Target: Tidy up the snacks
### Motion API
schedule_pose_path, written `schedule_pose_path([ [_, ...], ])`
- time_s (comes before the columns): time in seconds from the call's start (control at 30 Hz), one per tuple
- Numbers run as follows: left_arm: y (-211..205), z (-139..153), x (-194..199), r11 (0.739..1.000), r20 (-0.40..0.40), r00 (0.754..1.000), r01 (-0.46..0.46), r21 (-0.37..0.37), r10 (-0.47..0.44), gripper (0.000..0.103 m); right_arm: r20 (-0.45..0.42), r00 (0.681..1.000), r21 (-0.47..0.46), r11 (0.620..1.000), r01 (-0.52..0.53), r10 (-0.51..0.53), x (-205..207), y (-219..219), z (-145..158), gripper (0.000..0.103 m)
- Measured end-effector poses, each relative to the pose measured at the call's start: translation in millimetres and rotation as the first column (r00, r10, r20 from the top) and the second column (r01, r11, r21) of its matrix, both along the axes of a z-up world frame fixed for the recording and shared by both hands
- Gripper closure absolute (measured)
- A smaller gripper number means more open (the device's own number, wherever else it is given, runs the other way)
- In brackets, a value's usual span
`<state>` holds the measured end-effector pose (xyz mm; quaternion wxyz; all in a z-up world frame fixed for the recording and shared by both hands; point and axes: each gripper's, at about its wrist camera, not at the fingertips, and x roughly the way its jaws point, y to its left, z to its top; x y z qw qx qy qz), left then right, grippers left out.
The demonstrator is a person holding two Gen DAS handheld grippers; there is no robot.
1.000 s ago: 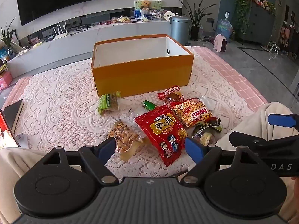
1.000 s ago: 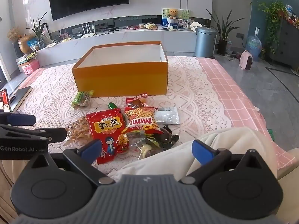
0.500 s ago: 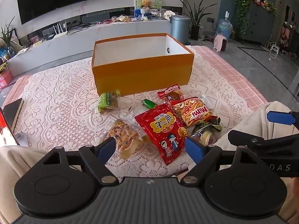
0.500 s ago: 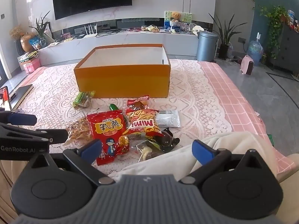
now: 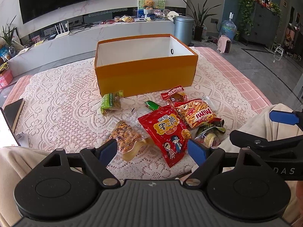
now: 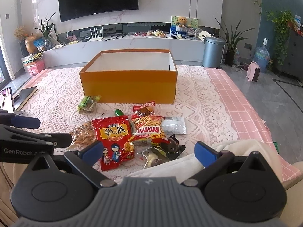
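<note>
An open orange box (image 5: pixel 145 73) (image 6: pixel 128 83) with a white inside stands on the lace tablecloth. In front of it lies a pile of snacks: a big red packet (image 5: pixel 168 132) (image 6: pixel 113 140), a Mimi chips bag (image 5: pixel 197 113) (image 6: pixel 149 130), a nut bag (image 5: pixel 126 138), a green raisin pack (image 5: pixel 111 102) (image 6: pixel 88 103), a small red pack (image 5: pixel 174 94), a silver sachet (image 6: pixel 174 125) and a dark wrapper (image 6: pixel 170 149). My left gripper (image 5: pixel 152 149) is open and empty just before the pile. My right gripper (image 6: pixel 148 153) is open and empty, to the right of the left one.
A cream cloth (image 6: pixel 227 151) lies at the table's near right edge. A phone (image 6: pixel 6 100) and a dark book (image 5: pixel 14 109) lie at the left. A TV console (image 6: pixel 132 43), a bin (image 6: pixel 212 51) and plants stand behind the table.
The right wrist view has risen and tilted up a little, so the pile sits lower in it. The left gripper has barely moved. Both stay open.
</note>
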<state>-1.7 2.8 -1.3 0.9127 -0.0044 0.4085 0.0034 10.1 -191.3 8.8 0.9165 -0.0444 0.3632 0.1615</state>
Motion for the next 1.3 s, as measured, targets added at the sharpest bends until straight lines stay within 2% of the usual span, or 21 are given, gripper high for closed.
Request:
schedule_pose_path([
  [1.3, 1.1, 1.0, -0.3, 1.0, 0.001, 1.0, -0.002, -0.002, 0.002, 0.005, -0.023, 1.0, 0.018, 1.0, 0.015, -0.014, 2.2, -1.8, -3.4, 0.004],
])
